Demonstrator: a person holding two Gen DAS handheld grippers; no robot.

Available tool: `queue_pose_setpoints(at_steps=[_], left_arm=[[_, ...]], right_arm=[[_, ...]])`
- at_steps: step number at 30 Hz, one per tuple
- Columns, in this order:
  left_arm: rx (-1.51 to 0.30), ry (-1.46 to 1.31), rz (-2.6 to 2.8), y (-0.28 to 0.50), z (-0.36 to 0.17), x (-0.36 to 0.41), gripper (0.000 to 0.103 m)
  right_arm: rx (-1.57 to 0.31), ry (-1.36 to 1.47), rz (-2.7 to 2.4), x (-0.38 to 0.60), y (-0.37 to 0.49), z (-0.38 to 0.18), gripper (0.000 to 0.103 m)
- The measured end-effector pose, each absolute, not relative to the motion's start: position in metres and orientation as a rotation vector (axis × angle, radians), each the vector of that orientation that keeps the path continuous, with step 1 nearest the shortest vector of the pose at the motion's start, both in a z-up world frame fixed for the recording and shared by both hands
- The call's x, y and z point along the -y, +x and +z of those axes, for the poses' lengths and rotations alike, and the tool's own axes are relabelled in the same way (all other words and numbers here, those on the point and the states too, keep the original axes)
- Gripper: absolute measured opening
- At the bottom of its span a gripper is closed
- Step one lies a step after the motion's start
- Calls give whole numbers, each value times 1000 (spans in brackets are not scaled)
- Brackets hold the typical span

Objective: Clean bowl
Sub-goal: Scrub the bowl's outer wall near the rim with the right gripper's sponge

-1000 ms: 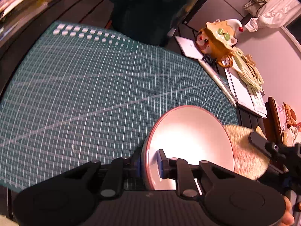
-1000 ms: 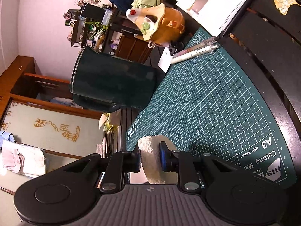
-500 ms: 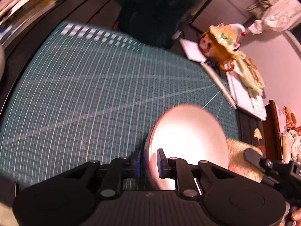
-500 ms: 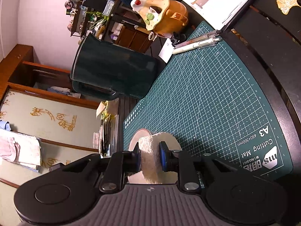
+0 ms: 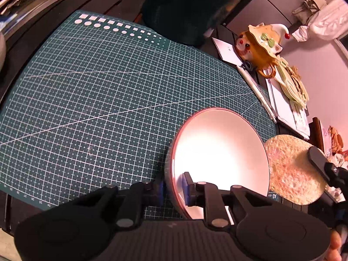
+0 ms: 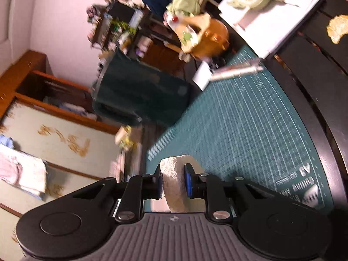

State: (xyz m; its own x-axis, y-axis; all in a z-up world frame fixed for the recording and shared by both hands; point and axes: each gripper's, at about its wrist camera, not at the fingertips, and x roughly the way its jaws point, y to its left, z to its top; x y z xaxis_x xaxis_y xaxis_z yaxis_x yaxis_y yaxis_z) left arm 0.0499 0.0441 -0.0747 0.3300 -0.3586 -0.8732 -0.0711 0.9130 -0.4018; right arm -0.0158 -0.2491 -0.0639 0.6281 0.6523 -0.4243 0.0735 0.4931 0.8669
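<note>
The left gripper (image 5: 173, 187) clamped the bowl's (image 5: 219, 158) near rim, tilting it over the cutting mat's (image 5: 97, 100) near right corner, while the right gripper (image 6: 173, 183) pinched a round sponge (image 5: 291, 169) just beside its right rim. This looked like mid-wiping; next, the sponge should press into the hollow. Only the left view showed the bowl; the blurred right view did not.

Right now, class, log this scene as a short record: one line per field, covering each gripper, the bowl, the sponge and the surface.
left gripper: shut on the bowl's rim
bowl: white, tilted on edge, over the mat
right gripper: shut on sponge
sponge: round, beside the bowl's right edge; contact unclear
mat: green grid cutting mat
behind mat: dark mug, pen
</note>
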Motion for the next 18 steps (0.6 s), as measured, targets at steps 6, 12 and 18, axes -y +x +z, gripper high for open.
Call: queue_pose_setpoints(at_steps=[6,12,18], left_arm=[[-1223,-385,-201,52,-74,-41,17],[-1223,-395,-207,54,-74,-43,17],[-1220,-392,-209,59,-75,-44,17]], right_arm=[[-922,1097,371,249,-6,-88,20],[-910,1078,393,243,-5,-87,20],[-921,1083,379,248,-3,-83,20]])
